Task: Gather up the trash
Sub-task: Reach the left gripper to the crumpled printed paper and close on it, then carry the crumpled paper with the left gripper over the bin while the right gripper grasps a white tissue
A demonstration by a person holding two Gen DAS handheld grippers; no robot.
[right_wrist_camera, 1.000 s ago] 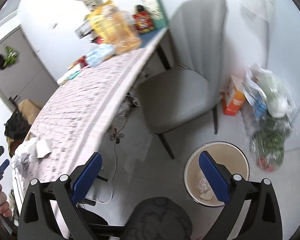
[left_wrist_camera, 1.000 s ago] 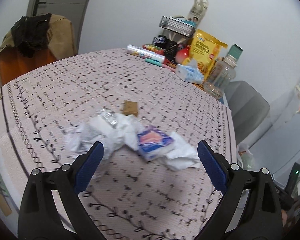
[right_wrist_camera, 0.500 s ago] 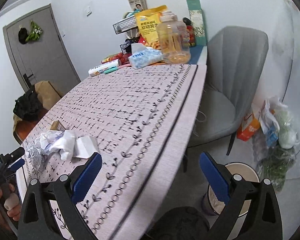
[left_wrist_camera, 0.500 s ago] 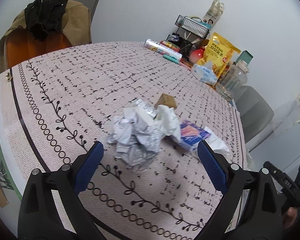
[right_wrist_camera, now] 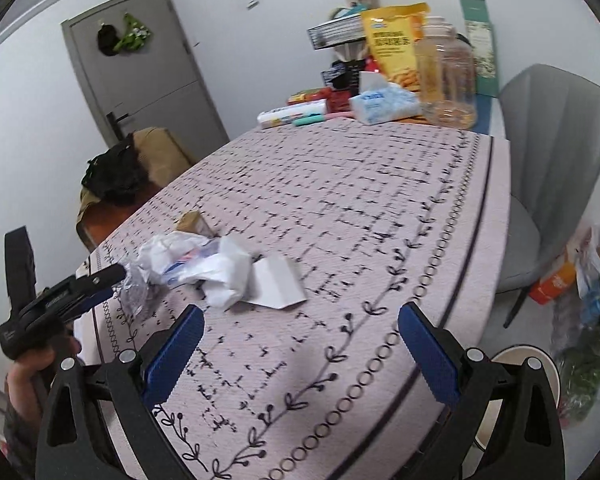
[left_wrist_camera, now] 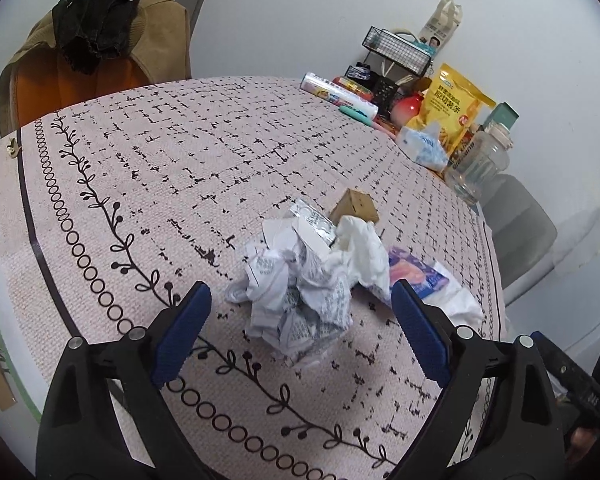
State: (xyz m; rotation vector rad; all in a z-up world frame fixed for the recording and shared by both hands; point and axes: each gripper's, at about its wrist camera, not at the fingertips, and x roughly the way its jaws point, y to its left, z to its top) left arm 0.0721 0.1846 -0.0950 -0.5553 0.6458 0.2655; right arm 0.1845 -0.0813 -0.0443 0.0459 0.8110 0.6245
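Observation:
A heap of trash lies on the patterned tablecloth [left_wrist_camera: 180, 168]: crumpled printed paper [left_wrist_camera: 296, 296], a white tissue [left_wrist_camera: 360, 252], a foil blister pack [left_wrist_camera: 312, 220], a blue-and-orange wrapper [left_wrist_camera: 416, 272] and a small cardboard box [left_wrist_camera: 354, 206]. My left gripper [left_wrist_camera: 300, 336] is open, its jaws either side of the crumpled paper, just short of it. My right gripper [right_wrist_camera: 300, 348] is open and empty above the table's near edge; the heap [right_wrist_camera: 204, 264] lies ahead to its left, with a flat white paper [right_wrist_camera: 276, 284]. The left gripper also shows in the right wrist view [right_wrist_camera: 96, 284].
Groceries crowd the table's far end: yellow snack bag [left_wrist_camera: 454, 116], tissue pack [left_wrist_camera: 422, 148], clear jar [left_wrist_camera: 478, 168], wire rack [left_wrist_camera: 398, 50]. A grey chair [right_wrist_camera: 556, 152] stands by the table. A bin [right_wrist_camera: 520, 360] and bags [right_wrist_camera: 588, 280] are on the floor. A clothes-draped chair [left_wrist_camera: 96, 40] stands behind.
My left gripper has drawn closer to the crumpled paper. My right gripper has swung from the floor and bin up over the table edge, toward the heap.

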